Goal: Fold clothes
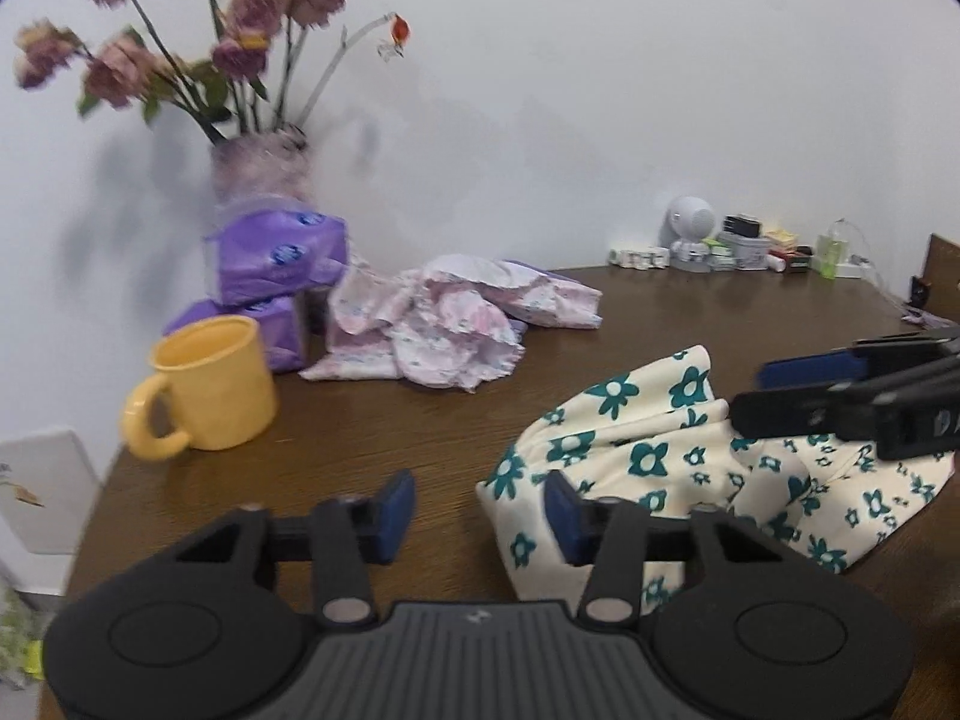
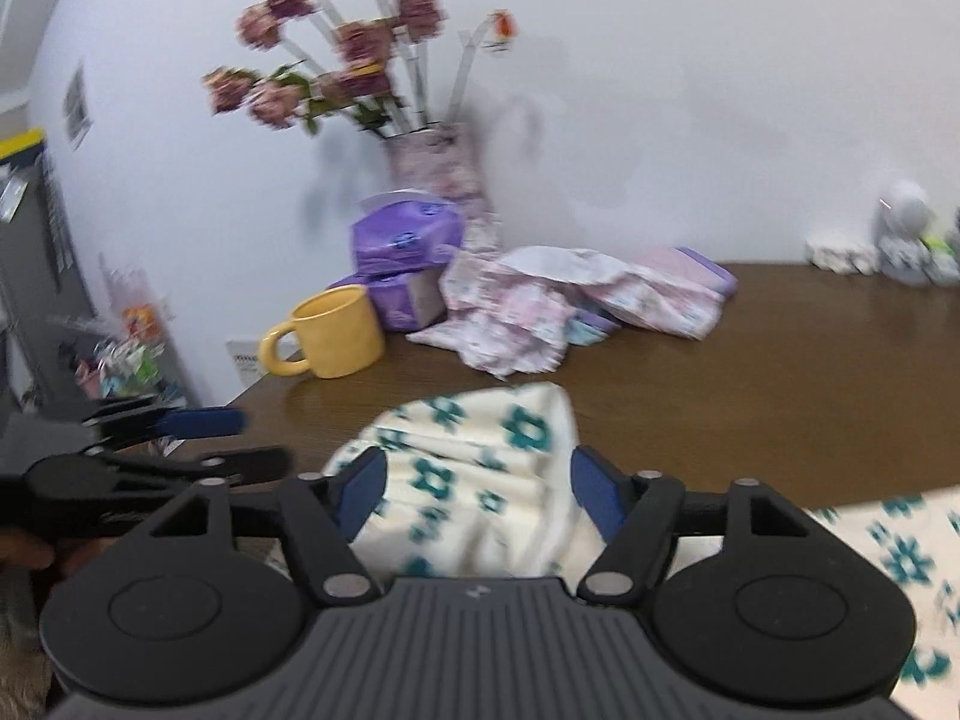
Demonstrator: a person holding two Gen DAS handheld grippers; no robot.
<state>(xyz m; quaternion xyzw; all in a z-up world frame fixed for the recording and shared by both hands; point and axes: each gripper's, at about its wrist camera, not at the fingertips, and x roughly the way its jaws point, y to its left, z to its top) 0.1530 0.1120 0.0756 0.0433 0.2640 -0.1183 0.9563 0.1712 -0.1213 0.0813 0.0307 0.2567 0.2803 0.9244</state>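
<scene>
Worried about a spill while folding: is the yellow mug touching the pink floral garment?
Apart. The left wrist view shows bare brown table between the yellow mug and the pink floral garment; the right wrist view shows the same gap.

No lettering can be made out anywhere: the round blue marks on the purple tissue packs and the small boxes are too blurred.

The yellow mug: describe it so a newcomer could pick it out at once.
Start at the vase of pink flowers against the wall, at the brown table's far left. Below it sit purple tissue packs; the yellow mug stands just in front, handle toward the edge. It is the only yellow thing there.
</scene>
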